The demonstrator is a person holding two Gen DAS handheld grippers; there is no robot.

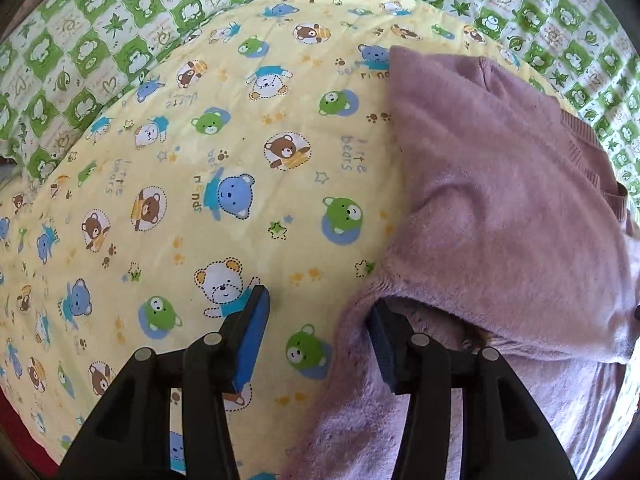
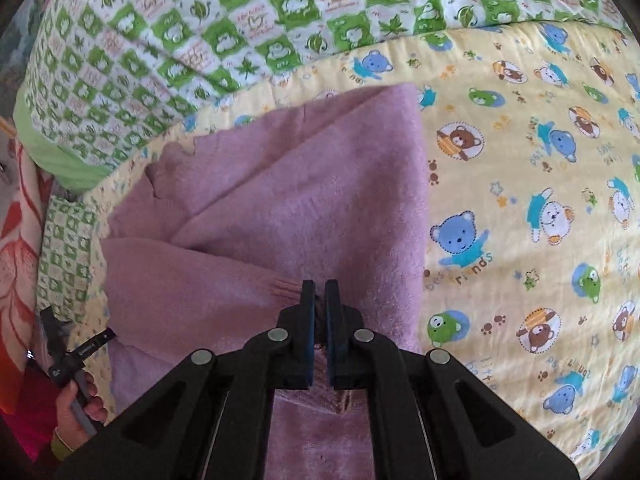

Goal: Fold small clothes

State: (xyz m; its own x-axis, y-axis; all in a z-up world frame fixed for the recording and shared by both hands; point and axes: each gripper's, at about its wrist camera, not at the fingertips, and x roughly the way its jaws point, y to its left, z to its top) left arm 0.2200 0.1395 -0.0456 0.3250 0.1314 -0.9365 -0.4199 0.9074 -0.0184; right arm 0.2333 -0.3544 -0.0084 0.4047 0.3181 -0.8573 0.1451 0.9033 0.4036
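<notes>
Two grippers work over a pink sweater spread on a yellow bear-print blanket.

From the left wrist camera, the left gripper point(image 1: 318, 316) has its jaws spread wide and grips nothing. Its left finger, with a blue pad point(image 1: 252, 340), sits over the bare blanket point(image 1: 240, 128). Its right finger is tucked under a raised fold of the sweater point(image 1: 500, 208), which hides its tip. The sweater fills the right half of this view, lying in soft folds with a ribbed edge point(image 1: 580, 148) showing at the far right. A green-and-white checked cover point(image 1: 100, 32) lies beyond the blanket.

From the right wrist camera, the right gripper point(image 2: 319, 292) has its jaws pinched nearly together on a ribbed cuff point(image 2: 286, 284) of the sweater point(image 2: 280, 184), with pink fabric caught between the pads. The sweater lies folded ahead of it, its right edge running straight along the blanket point(image 2: 520, 160). The checked cover point(image 2: 240, 20) lies behind. At lower left, a hand point(image 2: 76, 408) grips a dark handle.
</notes>
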